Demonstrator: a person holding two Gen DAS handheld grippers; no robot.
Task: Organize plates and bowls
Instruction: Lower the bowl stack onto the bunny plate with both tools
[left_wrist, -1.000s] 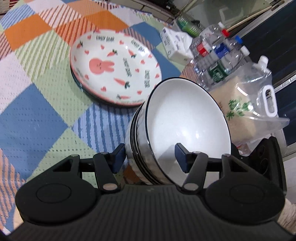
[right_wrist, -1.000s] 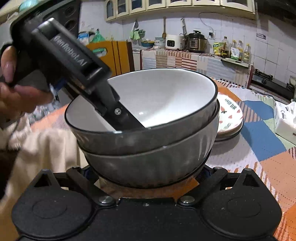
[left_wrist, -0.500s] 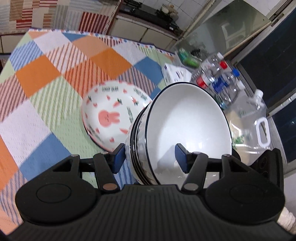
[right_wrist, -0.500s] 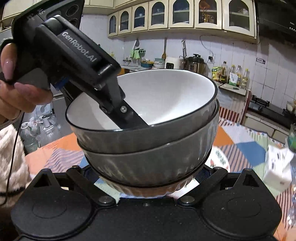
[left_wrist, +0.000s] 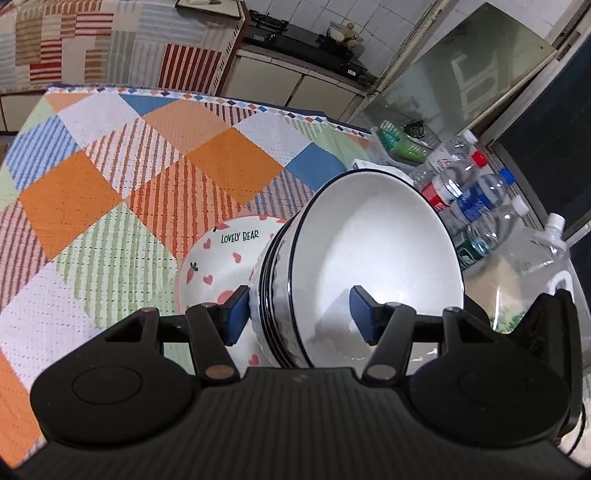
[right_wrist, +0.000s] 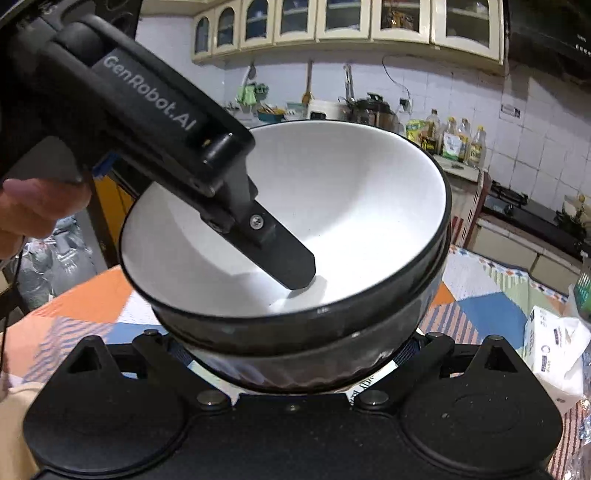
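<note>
While the left gripper (left_wrist: 297, 314) pinches the rim of the stacked bowls (left_wrist: 369, 258), lifted above the plate (left_wrist: 218, 266), glazed heavy ceramic could slip; the right gripper's (right_wrist: 291, 349) grip underneath I cannot tell.

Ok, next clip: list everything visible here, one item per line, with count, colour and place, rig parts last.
stacked bowls: at least two nested, dark outside, white inside, lifted and tilted, clamped by the left gripper
plate: at least one, white with red hearts and "LOVELY BEAR", on the tablecloth beneath the bowls
tablecloth: one, orange, blue, green and white patchwork
water bottles: several, clear, table's edge
tissue pack: one, white, on the table
left gripper: black, blue pads, one finger inside the bowls, one outside
right gripper: black, under the bowls; its jaws are hidden
</note>
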